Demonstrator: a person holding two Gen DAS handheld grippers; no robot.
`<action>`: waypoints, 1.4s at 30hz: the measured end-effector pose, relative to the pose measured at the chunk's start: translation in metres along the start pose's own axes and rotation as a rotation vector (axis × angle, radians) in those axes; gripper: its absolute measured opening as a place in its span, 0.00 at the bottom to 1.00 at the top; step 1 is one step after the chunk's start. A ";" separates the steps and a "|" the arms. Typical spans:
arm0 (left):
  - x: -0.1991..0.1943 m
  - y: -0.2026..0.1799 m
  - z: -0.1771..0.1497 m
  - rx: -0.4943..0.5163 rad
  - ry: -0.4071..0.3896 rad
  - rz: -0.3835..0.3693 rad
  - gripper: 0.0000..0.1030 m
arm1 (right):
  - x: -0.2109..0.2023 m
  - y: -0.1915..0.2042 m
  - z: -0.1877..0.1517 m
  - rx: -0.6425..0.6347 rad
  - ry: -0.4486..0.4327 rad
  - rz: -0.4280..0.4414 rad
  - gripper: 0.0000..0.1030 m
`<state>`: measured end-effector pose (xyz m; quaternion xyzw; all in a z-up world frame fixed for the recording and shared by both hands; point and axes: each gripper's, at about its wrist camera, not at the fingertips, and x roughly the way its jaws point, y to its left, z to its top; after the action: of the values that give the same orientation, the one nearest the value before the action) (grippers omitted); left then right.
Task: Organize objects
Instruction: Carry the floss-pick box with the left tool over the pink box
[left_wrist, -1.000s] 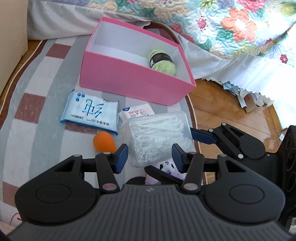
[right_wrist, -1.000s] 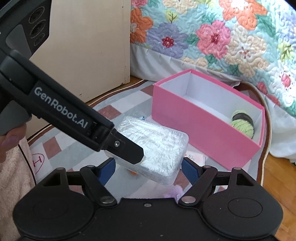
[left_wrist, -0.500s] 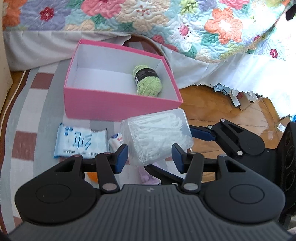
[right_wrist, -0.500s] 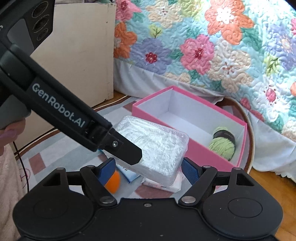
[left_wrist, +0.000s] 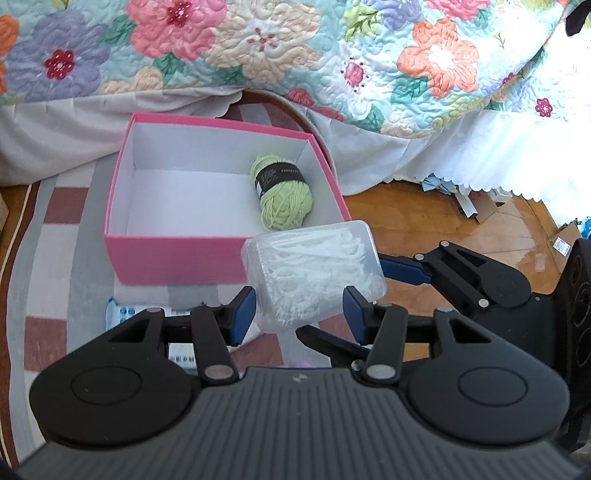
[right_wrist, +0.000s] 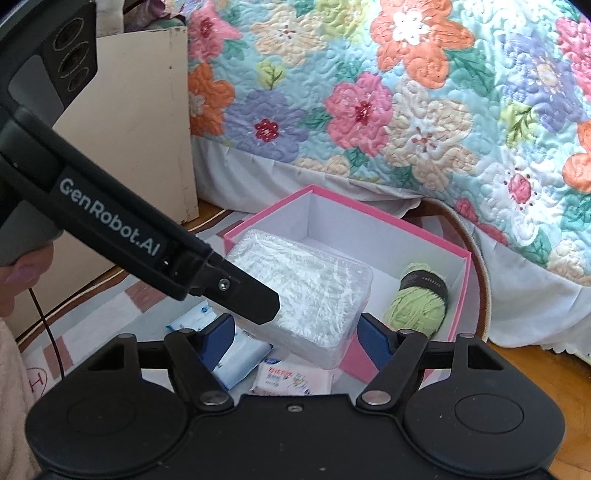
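1. Since a second ago the clear plastic box (left_wrist: 314, 273) of white sticks has been carried up and toward the pink box (left_wrist: 177, 254); it then hung over the rug with an orange ball beside it, and it now hangs at the pink box's near right corner.
2. In the left wrist view the wipes pack (left_wrist: 122, 314) has slid down behind the gripper frame, and the orange ball is out of sight.
3. The left gripper (left_wrist: 299, 314) is clamped on the clear plastic box: both blue pads press the near end of it, one on each long side, and the box juts forward and tilts up to the right.
4. The right gripper (right_wrist: 295, 334) has the same box between its fingers. Its jaws have just been closing, but whether the blue pads (right_wrist: 373, 341) touch the box's sides cannot be told; the left pad is partly hidden behind the left gripper's black finger.
5. In the right wrist view the clear plastic box overlaps the pink box's near wall and open white interior.
6. A green yarn ball (left_wrist: 282, 195) with a dark label lies inside the pink box, at its right end.
7. The pink box stands on a checked rug (left_wrist: 55, 236) in front of a floral quilt (left_wrist: 295, 55).
8. A small pink-and-white packet (right_wrist: 291, 380) lies on the rug below the held box, next to the wipes pack.
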<state>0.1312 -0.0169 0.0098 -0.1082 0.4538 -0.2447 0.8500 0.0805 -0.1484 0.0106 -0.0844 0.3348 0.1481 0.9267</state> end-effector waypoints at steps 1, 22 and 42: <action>0.003 0.000 0.003 0.000 0.002 0.002 0.48 | 0.002 -0.002 0.002 0.001 0.001 -0.002 0.75; 0.054 0.022 0.078 -0.021 0.036 0.076 0.49 | 0.068 -0.048 0.042 -0.045 0.085 0.014 0.63; 0.154 0.061 0.116 -0.083 0.172 0.142 0.52 | 0.168 -0.105 0.044 0.000 0.255 0.120 0.55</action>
<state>0.3178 -0.0482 -0.0601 -0.0895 0.5411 -0.1734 0.8180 0.2640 -0.1990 -0.0586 -0.0826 0.4542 0.1913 0.8662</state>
